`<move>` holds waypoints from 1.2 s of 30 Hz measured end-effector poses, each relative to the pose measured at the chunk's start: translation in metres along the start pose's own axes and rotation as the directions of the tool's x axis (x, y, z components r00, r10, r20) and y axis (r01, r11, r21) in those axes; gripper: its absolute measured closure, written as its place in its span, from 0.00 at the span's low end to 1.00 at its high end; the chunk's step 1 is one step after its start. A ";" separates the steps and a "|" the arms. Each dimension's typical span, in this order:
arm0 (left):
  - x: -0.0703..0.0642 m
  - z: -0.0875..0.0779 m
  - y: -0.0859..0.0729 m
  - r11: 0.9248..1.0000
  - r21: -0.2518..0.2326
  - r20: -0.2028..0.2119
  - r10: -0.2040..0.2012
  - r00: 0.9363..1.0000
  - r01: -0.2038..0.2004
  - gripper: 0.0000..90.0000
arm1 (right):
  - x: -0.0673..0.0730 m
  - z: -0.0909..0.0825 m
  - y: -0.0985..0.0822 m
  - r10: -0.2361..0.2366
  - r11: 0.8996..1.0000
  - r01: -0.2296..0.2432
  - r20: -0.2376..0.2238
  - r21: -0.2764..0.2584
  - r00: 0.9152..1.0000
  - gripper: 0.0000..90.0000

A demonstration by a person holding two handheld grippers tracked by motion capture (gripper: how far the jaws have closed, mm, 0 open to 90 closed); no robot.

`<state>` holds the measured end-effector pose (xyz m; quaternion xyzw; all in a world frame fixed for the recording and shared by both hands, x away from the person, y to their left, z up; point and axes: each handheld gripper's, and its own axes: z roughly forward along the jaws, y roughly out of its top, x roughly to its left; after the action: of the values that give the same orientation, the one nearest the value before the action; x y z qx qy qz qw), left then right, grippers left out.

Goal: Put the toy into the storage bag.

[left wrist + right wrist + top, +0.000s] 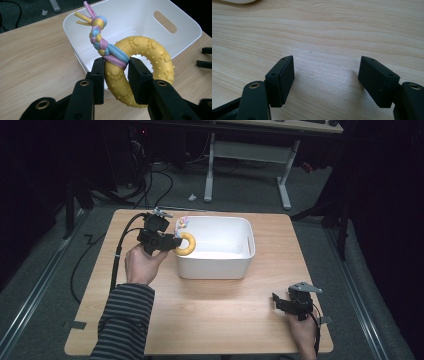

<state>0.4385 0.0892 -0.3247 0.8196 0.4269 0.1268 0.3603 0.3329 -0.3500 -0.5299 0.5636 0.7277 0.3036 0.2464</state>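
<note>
- Clearly, the left gripper (116, 72) is clamped on the yellow ring toy (140, 70): its two black jaws press the ring from either side, right where the braided rope (100, 37) is knotted around it.
- From that grip the ring, studded with paw prints and small bumps, hangs tilted, its lower arc dipping between the jaws in the left gripper view.
- Upward from the knot runs the rope, plaited in pink, blue and yellow, ending in loose strands near the tub's rim.
- Seen from the high view, the left gripper (167, 241) holds the ring toy (186, 244) at the left wall of the white tub (235, 265), the ring partly over the tub's inside.
- Behind the gripper come the person's left hand (142, 265) and a striped sleeve (125, 320).
- Well apart, at the table's near right corner, the right gripper (282, 301) rests low over the wooden table (210, 315) in the right hand (304, 332).
- Its jaws stand wide apart in the right gripper view, nothing between them but bare wood (324, 37).
- Beyond the table lie a grey floor and the white legs of a desk (245, 155).
</note>
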 end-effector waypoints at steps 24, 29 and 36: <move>-0.019 0.041 0.018 0.999 0.020 0.041 0.034 0.999 -0.035 0.75 | 0.000 0.000 0.000 0.000 1.000 0.000 0.000 0.000 1.000 0.33; -0.022 0.048 0.018 0.999 0.026 0.043 0.040 0.998 -0.041 0.75 | 0.000 0.000 0.000 0.000 1.000 0.000 0.000 0.000 1.000 0.33; -0.025 0.061 0.019 0.997 0.053 0.039 0.050 0.998 -0.052 0.75 | 0.000 0.000 0.000 0.000 1.000 0.000 0.000 0.000 1.000 0.33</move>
<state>0.4662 0.0330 -0.3520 0.8419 0.4024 0.1088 0.3426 0.3330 -0.3499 -0.5299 0.5635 0.7278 0.3036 0.2462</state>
